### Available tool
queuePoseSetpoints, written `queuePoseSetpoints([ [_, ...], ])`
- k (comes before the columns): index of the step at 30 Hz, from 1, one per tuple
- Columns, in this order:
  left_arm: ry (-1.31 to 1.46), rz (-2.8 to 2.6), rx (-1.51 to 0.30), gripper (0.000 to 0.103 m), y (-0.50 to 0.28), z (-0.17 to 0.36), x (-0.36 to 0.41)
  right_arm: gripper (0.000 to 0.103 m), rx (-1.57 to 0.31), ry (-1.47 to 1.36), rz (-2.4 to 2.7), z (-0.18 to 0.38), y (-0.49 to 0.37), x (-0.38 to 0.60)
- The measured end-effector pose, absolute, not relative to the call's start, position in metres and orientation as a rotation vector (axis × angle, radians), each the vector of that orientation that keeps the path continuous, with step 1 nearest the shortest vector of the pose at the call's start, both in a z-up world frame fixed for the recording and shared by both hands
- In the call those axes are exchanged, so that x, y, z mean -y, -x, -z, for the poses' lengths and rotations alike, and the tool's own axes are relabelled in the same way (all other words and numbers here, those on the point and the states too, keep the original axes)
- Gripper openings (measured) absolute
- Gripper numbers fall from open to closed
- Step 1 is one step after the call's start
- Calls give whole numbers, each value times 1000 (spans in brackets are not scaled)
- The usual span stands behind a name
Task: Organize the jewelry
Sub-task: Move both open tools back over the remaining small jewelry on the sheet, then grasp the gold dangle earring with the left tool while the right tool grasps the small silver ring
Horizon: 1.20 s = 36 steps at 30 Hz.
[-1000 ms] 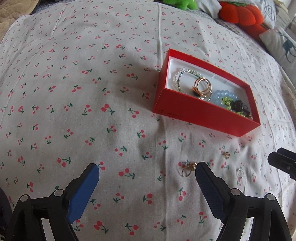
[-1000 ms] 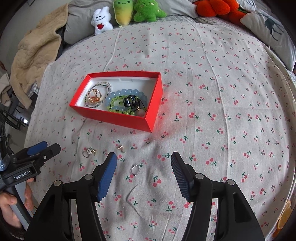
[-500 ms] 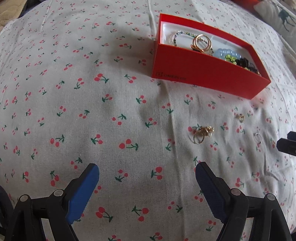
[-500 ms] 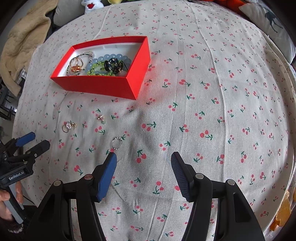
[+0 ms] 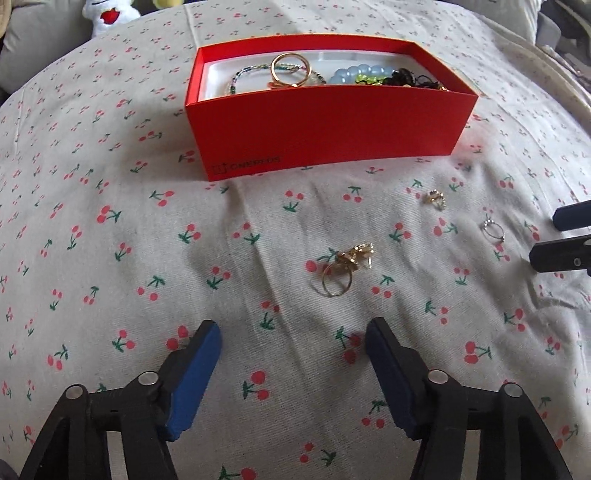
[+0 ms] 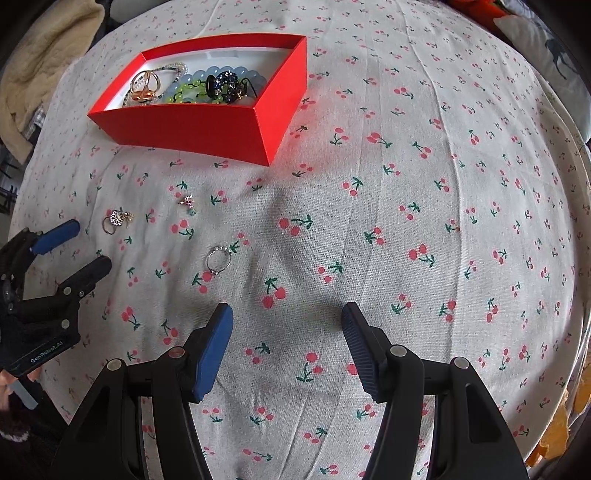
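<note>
A red box [image 5: 325,129] holding bracelets and rings stands on the cherry-print cloth; it also shows in the right wrist view [image 6: 199,125]. Loose on the cloth lie a gold flower ring [image 5: 343,269] [image 6: 116,219], a small gold earring [image 5: 436,197] [image 6: 188,203] and a silver ring [image 5: 493,230] [image 6: 218,258]. My left gripper [image 5: 293,332] is open and empty, just short of the gold ring. My right gripper [image 6: 288,314] is open and empty, to the right of the silver ring. The left gripper shows at the left edge of the right wrist view [image 6: 74,243].
The cherry-print cloth [image 6: 406,184] covers a bed. Plush toys [image 5: 107,14] sit at the far edge. A beige blanket [image 6: 33,74] lies at the left, a pillow [image 6: 543,44] at the far right. The right gripper's tips [image 5: 569,236] show at the right edge.
Both grippers have moved down and closer to the cloth and the loose jewelry. The left has swung to face the gold ring and the box. Both stay open.
</note>
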State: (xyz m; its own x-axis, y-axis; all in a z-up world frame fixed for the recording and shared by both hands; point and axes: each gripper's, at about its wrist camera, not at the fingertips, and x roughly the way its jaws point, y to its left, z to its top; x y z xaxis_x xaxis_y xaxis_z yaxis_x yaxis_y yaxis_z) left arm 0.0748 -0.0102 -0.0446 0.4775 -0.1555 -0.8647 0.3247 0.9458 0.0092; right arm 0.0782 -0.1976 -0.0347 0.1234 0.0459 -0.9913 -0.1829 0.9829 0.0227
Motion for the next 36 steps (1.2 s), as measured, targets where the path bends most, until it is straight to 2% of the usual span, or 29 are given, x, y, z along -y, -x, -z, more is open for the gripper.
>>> queuePoseSetpoints([
  [2, -179, 313, -1024, 55, -77, 44, 15, 64, -1438, 120, -166, 35, -79, 193],
  [9, -191, 346, -1000, 39, -84, 44, 30, 64, -1435, 135, -171, 38, -79, 187],
  [12, -189, 361, -1007, 25, -85, 44, 31, 64, -1436, 136, -176, 38, -79, 188],
  [14, -183, 370, -1018, 9, -85, 43, 32, 64, -1437, 133, -176, 38, -80, 189],
  [16, -183, 377, -1028, 3, -84, 43, 34, 64, -1437, 130, -176, 39, -81, 192],
  [22, -177, 360, -1042, 0, -81, 40, 33, 64, -1436, 82, -166, 35, -91, 200],
  [36, -90, 296, -1086, 0, -76, 32, 9, 64, -1425, -155, -146, 35, -118, 214],
])
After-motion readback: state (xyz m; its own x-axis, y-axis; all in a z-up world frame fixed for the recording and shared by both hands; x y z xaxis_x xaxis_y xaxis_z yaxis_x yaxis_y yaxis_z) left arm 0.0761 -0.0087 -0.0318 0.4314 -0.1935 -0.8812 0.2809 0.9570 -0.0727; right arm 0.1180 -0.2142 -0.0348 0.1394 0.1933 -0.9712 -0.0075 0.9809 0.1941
